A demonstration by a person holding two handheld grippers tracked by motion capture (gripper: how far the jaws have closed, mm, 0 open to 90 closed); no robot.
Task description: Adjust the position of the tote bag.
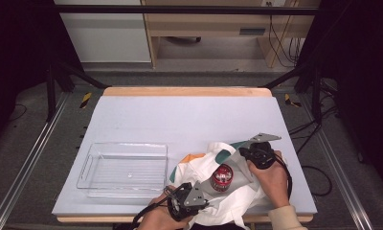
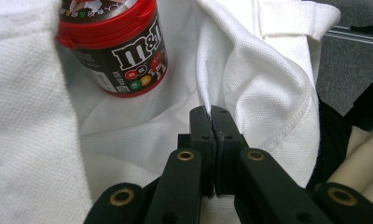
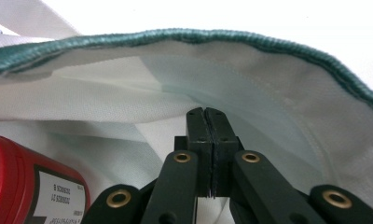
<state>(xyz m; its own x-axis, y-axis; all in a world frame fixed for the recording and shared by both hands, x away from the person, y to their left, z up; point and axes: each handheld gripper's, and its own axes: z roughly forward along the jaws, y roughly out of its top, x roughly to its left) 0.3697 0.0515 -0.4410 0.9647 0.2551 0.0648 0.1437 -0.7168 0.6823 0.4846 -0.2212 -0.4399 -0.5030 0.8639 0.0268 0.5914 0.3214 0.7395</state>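
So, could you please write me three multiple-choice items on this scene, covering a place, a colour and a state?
1. Where is the candy jar?
A. in the clear tray
B. inside the white cloth bag
C. on the floor

2. What colour is the jar's lid?
A. red
B. blue
C. yellow

3. How is the left claw?
A. wide open
B. shut on the jar
C. shut on the bag's cloth

Answers: 1 B, the white cloth bag surrounds it, the clear tray holds nothing; 2 A, the left gripper view shows a red lid; 3 C, white cloth runs between its closed tips.
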